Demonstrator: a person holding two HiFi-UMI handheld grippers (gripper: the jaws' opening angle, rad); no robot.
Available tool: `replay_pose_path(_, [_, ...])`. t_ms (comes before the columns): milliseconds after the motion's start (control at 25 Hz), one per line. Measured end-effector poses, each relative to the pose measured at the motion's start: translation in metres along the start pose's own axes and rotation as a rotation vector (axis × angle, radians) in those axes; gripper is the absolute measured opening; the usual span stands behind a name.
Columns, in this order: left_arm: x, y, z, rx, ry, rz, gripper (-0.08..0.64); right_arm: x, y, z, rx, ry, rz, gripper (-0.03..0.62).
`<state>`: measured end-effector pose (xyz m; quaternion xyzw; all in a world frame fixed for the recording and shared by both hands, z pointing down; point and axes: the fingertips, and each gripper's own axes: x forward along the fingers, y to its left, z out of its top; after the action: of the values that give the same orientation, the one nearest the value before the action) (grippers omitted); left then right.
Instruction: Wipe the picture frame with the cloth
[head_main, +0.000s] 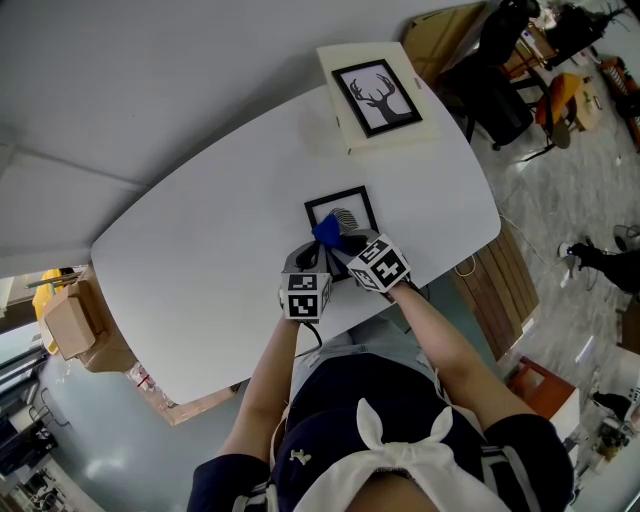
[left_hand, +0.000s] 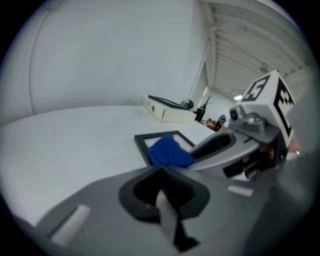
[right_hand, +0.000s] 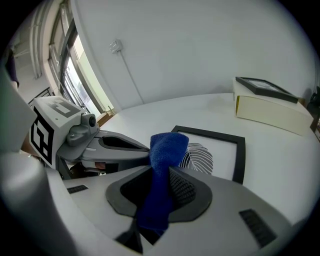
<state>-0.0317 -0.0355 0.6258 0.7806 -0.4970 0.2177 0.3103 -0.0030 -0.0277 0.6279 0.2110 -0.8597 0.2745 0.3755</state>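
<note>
On the white table (head_main: 200, 240), the right gripper (right_hand: 161, 186) pinches a blue cloth (right_hand: 167, 147) over the near edge of the black leaf-print picture frame (right_hand: 241, 150), while the left gripper (left_hand: 162, 189), jaws pressed together on nothing, sits just beside that frame.

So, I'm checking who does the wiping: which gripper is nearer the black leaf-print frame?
Right. The right gripper, clamping the blue cloth, reaches the frame's near edge. The left gripper sits beside it, just off the frame's near left corner.
</note>
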Motion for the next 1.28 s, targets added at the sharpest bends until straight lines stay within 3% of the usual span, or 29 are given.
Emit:
replay_pose_path(840, [0.0012,0.0,-0.0009,0.012,-0.002,0.002,0.002,-0.0019,0.0102,-0.0096,0.036,-0.005,0.018,0.091])
replay_pose_path(1280, [0.0018,-0.0001,-0.001,0.016,-0.004,-0.003,0.002,-0.0034,0.0021,-0.0079,-0.017,0.004,-0.02,0.091])
